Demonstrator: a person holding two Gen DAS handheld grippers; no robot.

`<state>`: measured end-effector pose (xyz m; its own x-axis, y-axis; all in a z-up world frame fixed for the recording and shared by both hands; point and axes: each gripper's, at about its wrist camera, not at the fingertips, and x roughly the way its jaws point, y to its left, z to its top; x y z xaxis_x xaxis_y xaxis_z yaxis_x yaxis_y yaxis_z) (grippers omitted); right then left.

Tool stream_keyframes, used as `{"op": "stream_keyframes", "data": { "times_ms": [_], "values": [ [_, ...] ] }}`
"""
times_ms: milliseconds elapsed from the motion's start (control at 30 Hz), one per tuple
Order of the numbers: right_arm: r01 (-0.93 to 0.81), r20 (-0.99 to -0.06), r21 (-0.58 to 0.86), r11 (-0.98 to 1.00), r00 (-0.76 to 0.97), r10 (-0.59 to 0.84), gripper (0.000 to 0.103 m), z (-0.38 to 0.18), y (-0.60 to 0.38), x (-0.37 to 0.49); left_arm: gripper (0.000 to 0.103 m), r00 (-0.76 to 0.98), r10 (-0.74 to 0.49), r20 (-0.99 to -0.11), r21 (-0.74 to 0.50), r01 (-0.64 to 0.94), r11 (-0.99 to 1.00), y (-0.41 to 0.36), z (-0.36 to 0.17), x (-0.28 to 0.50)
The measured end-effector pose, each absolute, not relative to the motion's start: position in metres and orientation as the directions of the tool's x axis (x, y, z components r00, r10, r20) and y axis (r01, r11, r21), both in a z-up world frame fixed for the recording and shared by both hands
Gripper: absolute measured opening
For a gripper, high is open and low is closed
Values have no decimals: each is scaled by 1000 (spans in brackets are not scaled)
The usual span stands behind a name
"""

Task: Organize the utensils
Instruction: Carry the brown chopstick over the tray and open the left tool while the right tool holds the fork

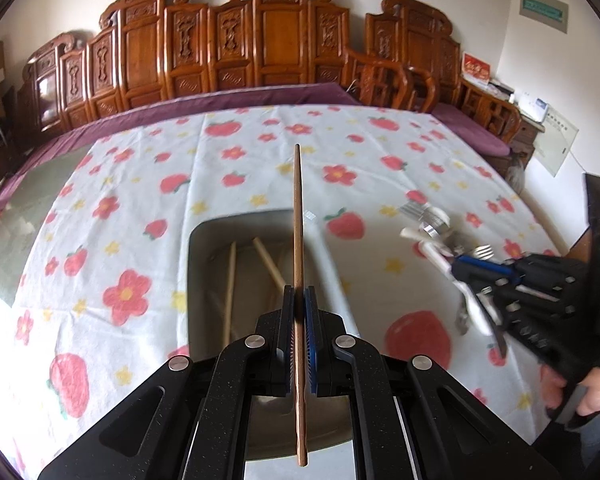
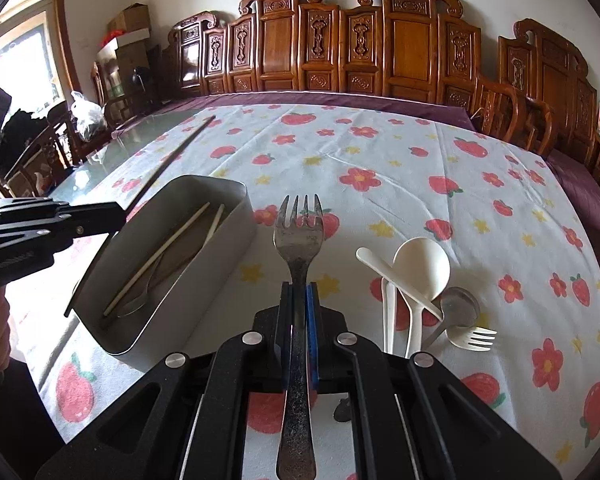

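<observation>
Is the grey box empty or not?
Not empty. The grey box holds two pale chopsticks and a metal spoon.

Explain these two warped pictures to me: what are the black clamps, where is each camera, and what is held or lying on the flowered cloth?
No robot arm here: a person holds a two-finger clamp in each hand, each with a fisheye camera looking along its fingers. In the left view, the left gripper is shut on a brown chopstick above the grey bin. In the right view, the right gripper is shut on a metal fork. The bin already holds two pale chopsticks. On the tablecloth remain white plastic spoons, a white fork and a metal spoon.
</observation>
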<state>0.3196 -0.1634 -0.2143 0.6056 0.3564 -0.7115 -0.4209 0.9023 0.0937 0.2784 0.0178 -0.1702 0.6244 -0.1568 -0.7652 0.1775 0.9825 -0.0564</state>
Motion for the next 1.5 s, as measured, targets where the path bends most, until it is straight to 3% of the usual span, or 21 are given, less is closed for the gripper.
{"op": "stream_keyframes", "data": {
  "times_ms": [733,867,1000,1500],
  "values": [
    [-442,-712,106,891,592,378,8,-218,-159,316,4,524,-88,-847,-10,150,989,22,-220,302],
    [-447,-715,105,888,587,380,8,-217,-155,315,5,533,-100,-840,-19,156,988,22,-214,301],
    [-452,-715,95,887,588,377,8,-214,-147,315,17,548,-111,-829,-26,160,987,24,-206,299],
    [-508,-703,109,854,569,428,8,-189,-94,312,21,648,-125,-751,-70,111,991,63,-165,285]
  ]
}}
